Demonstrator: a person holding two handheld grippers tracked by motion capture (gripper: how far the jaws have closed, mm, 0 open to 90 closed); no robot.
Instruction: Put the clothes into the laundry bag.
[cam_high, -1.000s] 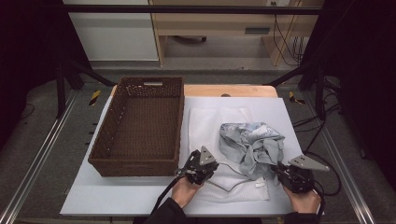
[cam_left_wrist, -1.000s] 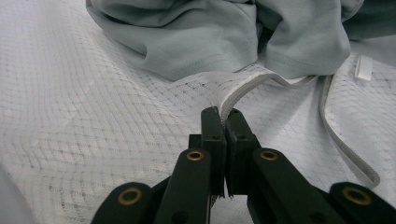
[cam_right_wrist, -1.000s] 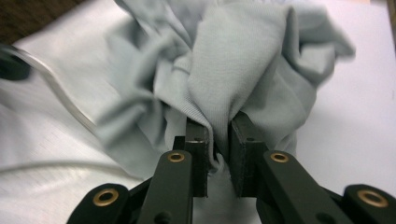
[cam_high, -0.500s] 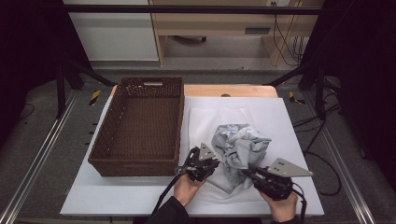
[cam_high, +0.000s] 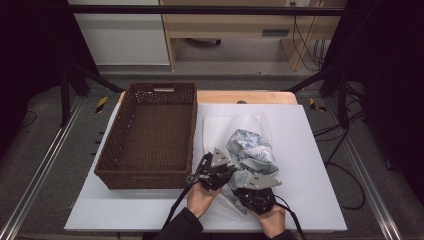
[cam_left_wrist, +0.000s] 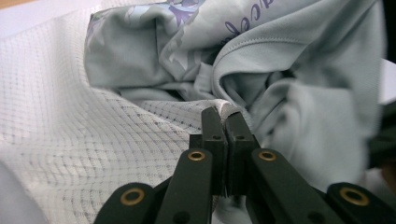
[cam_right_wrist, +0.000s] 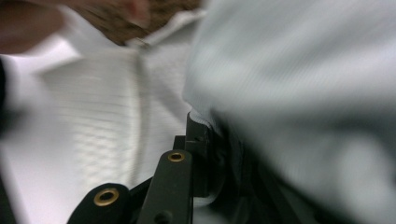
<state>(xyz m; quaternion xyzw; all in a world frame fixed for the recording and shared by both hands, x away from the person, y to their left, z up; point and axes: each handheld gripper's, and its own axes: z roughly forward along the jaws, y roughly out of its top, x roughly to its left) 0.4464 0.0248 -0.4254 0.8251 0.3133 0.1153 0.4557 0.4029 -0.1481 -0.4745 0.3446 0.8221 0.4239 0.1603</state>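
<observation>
Left tool (cam_left_wrist: 223, 122) clamped on the mesh bag's (cam_left_wrist: 70, 140) rim, right tool (cam_right_wrist: 210, 135) clamped on the grey shirt (cam_high: 250, 150), both at the counter's (cam_high: 310, 150) 6 o'clock edge, the shirt bunched on the bag just at 3 o'clock of the basket (cam_high: 150, 135). Best to hold the rim lifted and steady, opening wide, and feed the shirt in low without dragging the mesh along. Basket bare inside; shirt apparently mostly outside the bag, though hard to tell.
</observation>
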